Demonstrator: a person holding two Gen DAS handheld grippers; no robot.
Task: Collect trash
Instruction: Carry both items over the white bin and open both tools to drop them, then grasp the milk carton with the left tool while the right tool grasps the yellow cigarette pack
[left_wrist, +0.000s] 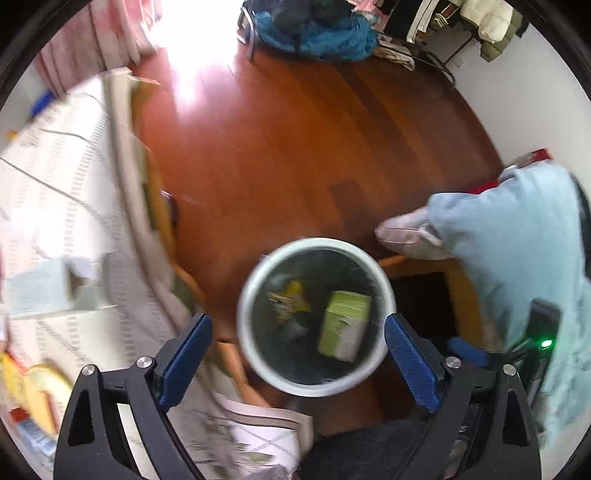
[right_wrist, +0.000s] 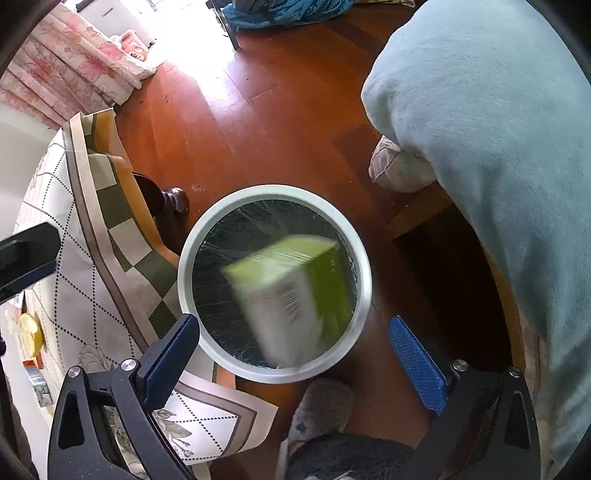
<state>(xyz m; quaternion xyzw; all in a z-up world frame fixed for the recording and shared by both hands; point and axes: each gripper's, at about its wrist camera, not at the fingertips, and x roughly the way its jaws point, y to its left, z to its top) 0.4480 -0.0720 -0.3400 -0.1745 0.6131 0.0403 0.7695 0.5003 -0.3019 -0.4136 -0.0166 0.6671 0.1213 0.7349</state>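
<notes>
A round white-rimmed trash bin (left_wrist: 384, 284) (right_wrist: 364, 258) with a dark liner stands on the wooden floor below both grippers. A green and white carton (right_wrist: 291, 291) is blurred over the bin's mouth in the right wrist view; in the left wrist view the carton (left_wrist: 345, 325) is inside the bin beside a yellow wrapper (left_wrist: 290, 301). My left gripper (left_wrist: 297, 363) is open and empty above the bin. My right gripper (right_wrist: 295, 354) is open and empty above the bin.
A table with a patterned cloth (right_wrist: 92, 280) (left_wrist: 74, 192) stands left of the bin, with a box (left_wrist: 40, 286) and packets on it. The person's light-blue trouser leg (right_wrist: 498, 147) and slipper (left_wrist: 406, 232) are to the right. Blue clothes (left_wrist: 321, 33) lie at the far end.
</notes>
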